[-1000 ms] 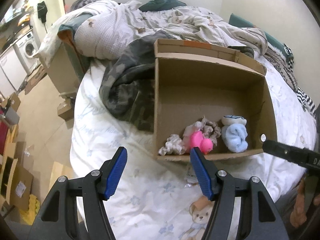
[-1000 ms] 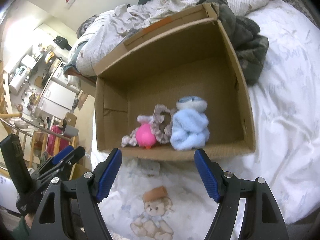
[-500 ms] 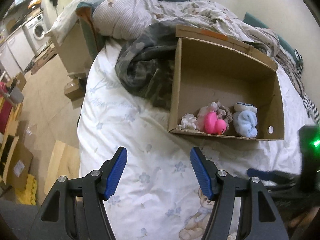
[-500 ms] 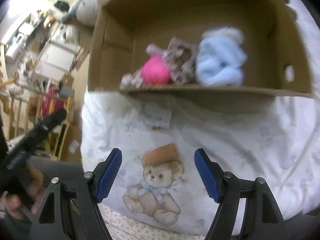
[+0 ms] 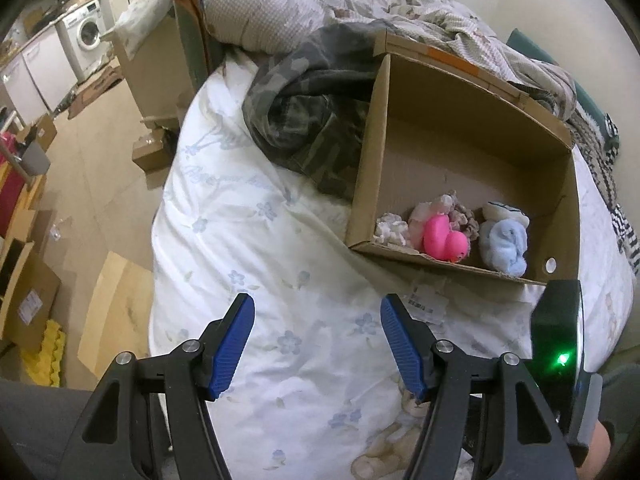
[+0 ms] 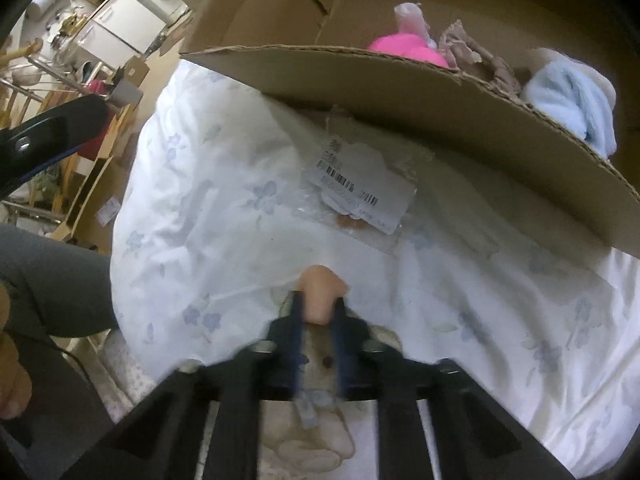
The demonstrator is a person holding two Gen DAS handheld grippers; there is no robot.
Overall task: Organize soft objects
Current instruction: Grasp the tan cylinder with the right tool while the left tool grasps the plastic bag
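On white floral bed, right gripper jaws clenched on small tan teddy bear toy's hat; left gripper released, hovering. Shallow pinch could slip before brown cardboard box.

Toys in box, seemingly frontward

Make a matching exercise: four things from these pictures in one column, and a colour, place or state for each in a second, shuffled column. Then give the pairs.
Things
1. toy duck
2. fluffy cloth
3. left tool
4. barcode label

Descriptions
A. jaws spread wide, nothing between them
B. lying on the bedsheet just outside the cardboard box
C. bright pink, in the box
D. light blue, in the box

Pairs: 1-C, 2-D, 3-A, 4-B
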